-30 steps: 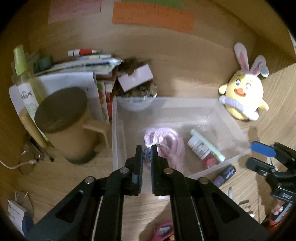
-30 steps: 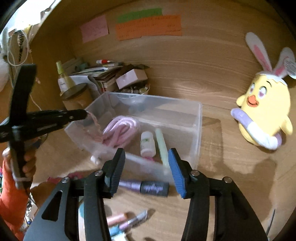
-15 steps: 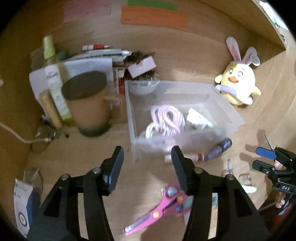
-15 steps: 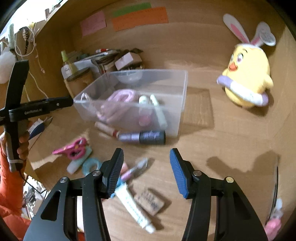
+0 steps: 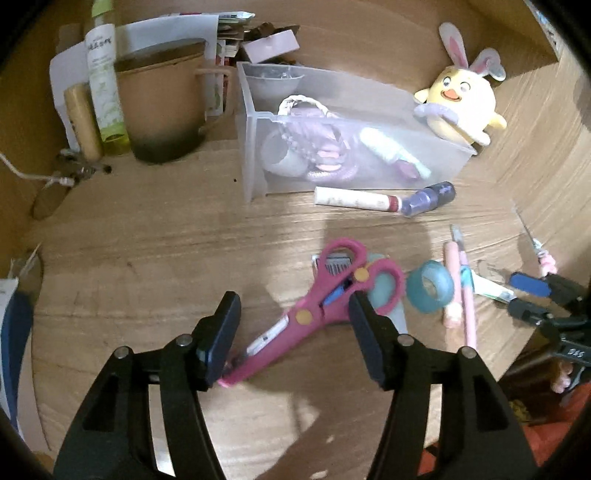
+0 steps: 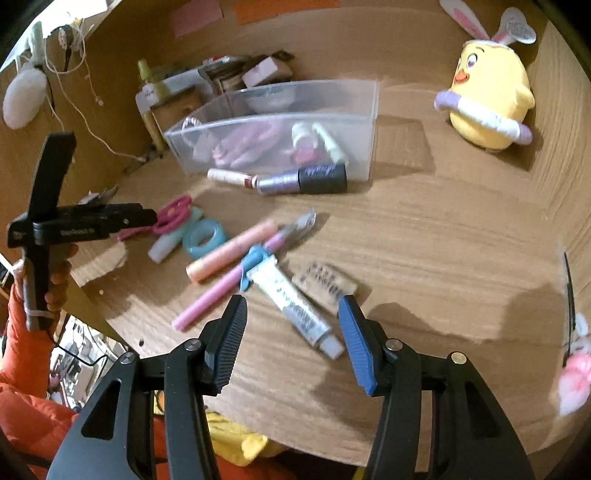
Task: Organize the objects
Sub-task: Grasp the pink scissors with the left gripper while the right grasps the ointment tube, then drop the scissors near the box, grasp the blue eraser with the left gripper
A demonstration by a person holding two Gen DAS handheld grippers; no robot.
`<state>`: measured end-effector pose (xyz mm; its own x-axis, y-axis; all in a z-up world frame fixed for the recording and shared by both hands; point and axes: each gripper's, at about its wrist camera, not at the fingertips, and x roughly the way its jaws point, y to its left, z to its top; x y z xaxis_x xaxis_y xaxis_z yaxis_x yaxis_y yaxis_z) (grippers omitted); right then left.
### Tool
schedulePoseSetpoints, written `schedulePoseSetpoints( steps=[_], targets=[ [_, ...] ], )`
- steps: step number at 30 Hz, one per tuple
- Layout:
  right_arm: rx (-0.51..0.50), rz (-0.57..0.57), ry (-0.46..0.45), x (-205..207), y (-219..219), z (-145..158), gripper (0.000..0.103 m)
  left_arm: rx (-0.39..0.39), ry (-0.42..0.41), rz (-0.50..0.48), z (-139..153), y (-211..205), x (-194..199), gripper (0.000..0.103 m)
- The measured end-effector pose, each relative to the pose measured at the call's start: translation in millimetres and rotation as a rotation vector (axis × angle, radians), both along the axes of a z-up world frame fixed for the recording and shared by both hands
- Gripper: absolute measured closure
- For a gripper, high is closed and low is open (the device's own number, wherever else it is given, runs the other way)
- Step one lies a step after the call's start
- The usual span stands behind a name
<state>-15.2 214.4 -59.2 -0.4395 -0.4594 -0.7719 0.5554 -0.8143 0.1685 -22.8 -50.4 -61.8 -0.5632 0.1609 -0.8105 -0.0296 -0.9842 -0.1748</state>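
The left gripper [image 5: 293,310] hangs over the wooden desk [image 5: 155,251] with its jaws opening and nothing pinched; the pink scissors [image 5: 317,306] lie on the desk under the gap, untouched by either pad. Beside the scissors' handles sit a teal tape roll [image 5: 430,286] and two pink pens [image 5: 460,280]. The right gripper [image 6: 291,314] is spread too, holding nothing, and below its gap lies a white tube [image 6: 295,306] with print too blurred to read, touching a small wooden stamp block [image 6: 325,282] whose dark lettering is also illegible. Further out, a clear plastic bin [image 5: 255,158] holds a coiled pink cord [image 5: 314,147], a small white bottle [image 6: 301,133] and a pale stick. Against the bin's front wall lie a cream tube with a red cap [image 5: 356,199] and a purple bottle with a dark cap [image 6: 303,179]; the script on that cap cannot be made out. Left of the bin stand a brown lidded mug [image 5: 162,99] and a green spray bottle [image 5: 105,81] whose label text is too small to read. A yellow plush chick with rabbit ears [image 6: 491,96] sits to the right, well apart from the clutter. Pink and orange notes [image 6: 197,16] hang on the back panel. The person's hand [image 6: 55,280], in an orange sleeve, grips the left tool's handle.
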Motion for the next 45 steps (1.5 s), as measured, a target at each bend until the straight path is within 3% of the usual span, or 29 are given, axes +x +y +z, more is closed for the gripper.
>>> schedulePoseSetpoints(
  steps=[6,9,15,18,20,29,32,38,39,40,45],
  targets=[
    [0.009,0.026,-0.018,5.0,-1.6,-7.6,0.066,-0.021,-0.017,-0.025,-6.9,10.0,14.9,0.044],
    [0.011,0.043,-0.021,7.1,-7.2,-11.1,0.071,-0.012,-0.022,-0.052,-5.9,17.7,18.9,0.055],
    [0.001,0.048,-0.001,3.4,-19.8,-12.5,0.072,-0.049,-0.006,-0.065,-6.8,26.1,10.1,0.066],
    [0.024,0.04,0.036,4.0,-26.9,-13.5,0.079,-0.068,0.013,-0.055,-8.5,27.8,4.8,0.08],
    [0.041,0.034,0.053,4.2,-29.3,-14.0,0.087,-0.065,0.023,-0.047,-9.7,25.8,5.5,0.083],
    [-0.028,0.006,0.047,-1.8,-22.4,-3.4,0.087,-0.081,0.072,0.04,2.7,20.3,17.5,0.084],
    [-0.063,-0.002,0.078,-4.2,-22.9,12.0,0.087,-0.024,0.09,0.062,13.2,11.9,15.8,0.084],
    [-0.106,-0.023,0.152,-14.9,-25.2,39.4,0.087,-0.008,0.171,0.066,38.2,11.7,15.6,0.085],
    [-0.116,-0.029,0.166,-19.2,-25.5,44.9,0.087,-0.01,0.184,0.061,41.9,14.3,14.6,0.088],
    [-0.121,-0.031,0.173,-21.9,-26.3,48.0,0.087,-0.015,0.2,0.057,46.5,16.5,14.2,0.101],
    [-0.141,-0.044,0.214,-39.6,-32.0,62.2,0.087,-0.033,0.254,0.025,63.3,27.5,3.5,0.101]
  ],
)
